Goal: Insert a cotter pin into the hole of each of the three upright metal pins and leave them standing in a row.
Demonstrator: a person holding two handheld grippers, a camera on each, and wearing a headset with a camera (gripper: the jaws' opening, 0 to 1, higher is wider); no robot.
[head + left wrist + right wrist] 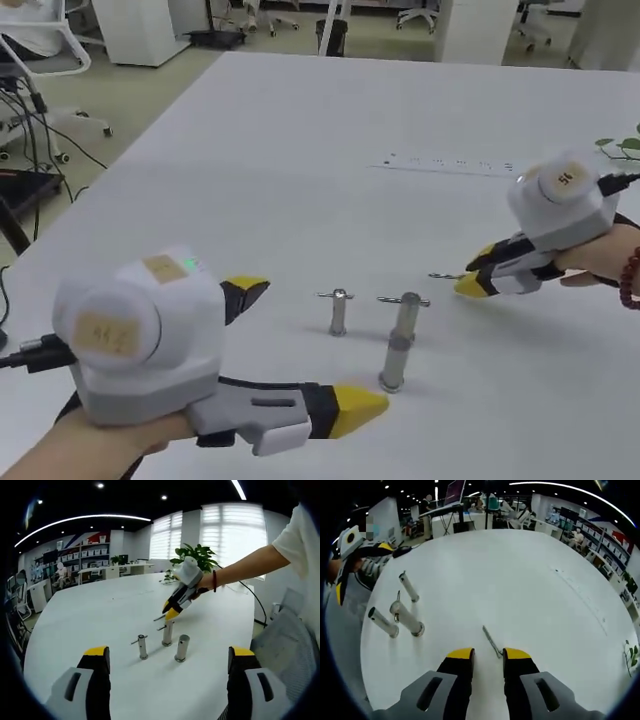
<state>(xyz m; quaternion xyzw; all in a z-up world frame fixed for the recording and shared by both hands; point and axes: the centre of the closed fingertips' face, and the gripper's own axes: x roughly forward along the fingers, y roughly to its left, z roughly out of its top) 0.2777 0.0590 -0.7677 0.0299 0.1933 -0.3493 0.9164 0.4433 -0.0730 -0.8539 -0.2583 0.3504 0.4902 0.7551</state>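
Three smooth, grey, cylindrical metal pins stand upright and close together on the matte white surface. Two carry a thin wire cotter pin through the top; the nearest pin is bare. To their right, the yellow-tipped right hand-held gripper pinches a third cotter pin — slim and straight. The left hand-held gripper is spread wide.

The white surface is looked down on from above in the head view, facing forward, with the three upright grey metal pins just below mid-frame. The same pins are faced squarely from low over the surface in the left gripper view. In the rolled right gripper view they are caught at the left.
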